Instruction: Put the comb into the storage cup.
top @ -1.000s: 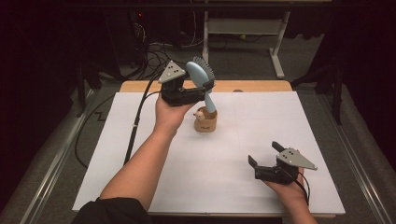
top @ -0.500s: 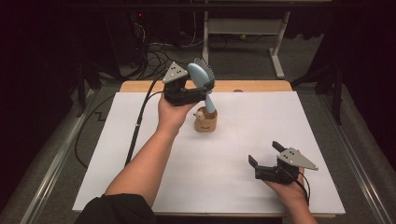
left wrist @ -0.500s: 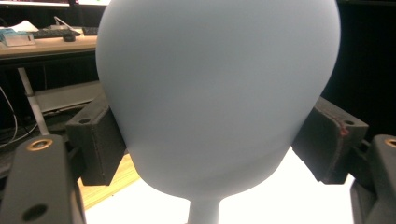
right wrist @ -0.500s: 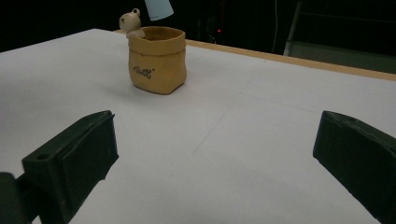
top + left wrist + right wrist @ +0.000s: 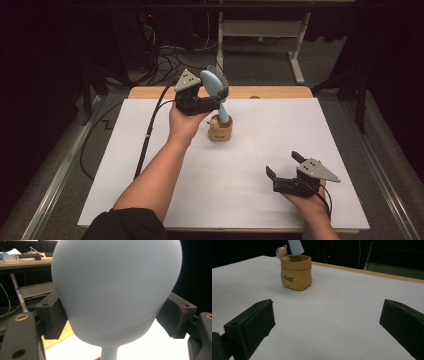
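Brush going handle-first into the little pot

The pale blue hairbrush (image 5: 214, 90) looks light and stiff, pinched at its wide head by the left gripper (image 5: 216, 100), handle tip inside the tan pot (image 5: 220, 131) at the table's far middle. Bristles barely visible. Right gripper (image 5: 283, 169) rests near right, jaws wide, empty.

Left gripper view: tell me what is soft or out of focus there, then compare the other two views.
Left gripper view: the blue brush looms close, soft-edged. Right gripper view: near jaws blurred, the tan pot sharper. High view: white table cover brightly lit, surroundings dark.
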